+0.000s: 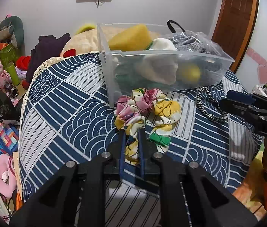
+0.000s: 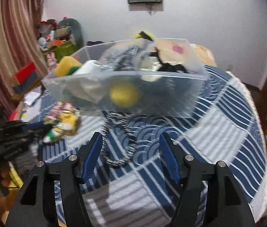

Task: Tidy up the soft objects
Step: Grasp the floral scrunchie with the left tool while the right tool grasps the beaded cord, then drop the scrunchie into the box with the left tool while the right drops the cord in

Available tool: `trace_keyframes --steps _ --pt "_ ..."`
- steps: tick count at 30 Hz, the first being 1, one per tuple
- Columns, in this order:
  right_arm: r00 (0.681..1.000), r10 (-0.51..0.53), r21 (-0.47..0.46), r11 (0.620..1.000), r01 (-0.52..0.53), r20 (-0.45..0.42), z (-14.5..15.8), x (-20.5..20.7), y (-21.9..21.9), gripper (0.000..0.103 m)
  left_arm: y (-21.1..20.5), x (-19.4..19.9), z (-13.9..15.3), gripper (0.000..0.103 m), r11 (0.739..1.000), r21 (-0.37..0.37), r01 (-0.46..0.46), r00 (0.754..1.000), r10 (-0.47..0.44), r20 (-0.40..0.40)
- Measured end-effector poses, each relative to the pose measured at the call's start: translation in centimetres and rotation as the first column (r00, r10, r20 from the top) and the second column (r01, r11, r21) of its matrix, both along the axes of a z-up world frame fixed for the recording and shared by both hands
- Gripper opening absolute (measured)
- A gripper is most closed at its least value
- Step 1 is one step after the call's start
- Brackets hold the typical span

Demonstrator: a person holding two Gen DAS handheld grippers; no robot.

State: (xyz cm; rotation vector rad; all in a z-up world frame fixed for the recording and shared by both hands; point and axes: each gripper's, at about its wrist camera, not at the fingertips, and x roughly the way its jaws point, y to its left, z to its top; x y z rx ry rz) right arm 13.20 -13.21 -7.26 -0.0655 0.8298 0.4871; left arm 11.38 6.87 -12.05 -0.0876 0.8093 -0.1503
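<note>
While pinching the floral scrunchie (image 1: 144, 111), left fingers (image 1: 123, 141) beside the clear bin (image 1: 163, 56); right fingers (image 2: 93, 151) spread.

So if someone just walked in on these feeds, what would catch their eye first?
Probably the floral scrunchie, pinched between the closed fingers of the left gripper on the blue wave-patterned bedspread. Right behind it stands the clear plastic bin, already holding a yellow sponge and a yellow ball. The right gripper is open over a black-and-white braided band lying in front of the bin.
</note>
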Motion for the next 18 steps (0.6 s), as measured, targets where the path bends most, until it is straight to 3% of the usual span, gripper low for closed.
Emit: trace_keyframes --steps 3,7,8,12,18 --pt "0.999 0.037 -0.031 0.999 -0.037 -0.019 -0.7 0.8 2.0 0.060 -0.4 0.6 -0.2 0.020 1.000 0.005 0.004 1.000 -0.004 -0.010" --pt "0.998 0.044 -0.090 0.995 -0.048 -0.042 -2.1 1.5 4.2 0.060 -1.0 0.9 -0.1 0.023 1.000 0.016 0.022 1.000 -0.021 -0.005" --pt "0.999 0.038 -0.109 0.993 -0.040 -0.024 -2.2 1.3 4.4 0.057 -1.2 1.0 -0.1 0.022 0.999 0.029 0.027 1.000 -0.027 -0.001" --pt "0.999 0.034 -0.163 0.986 -0.031 0.017 -2.0 0.8 4.9 0.012 -1.6 0.6 0.2 0.009 0.998 0.045 0.040 0.999 -0.041 0.021" --pt "1.000 -0.005 -0.102 0.995 0.007 0.017 -1.1 0.6 2.2 0.011 -1.8 -1.1 2.8 0.008 0.998 0.027 0.057 0.991 -0.060 0.120"
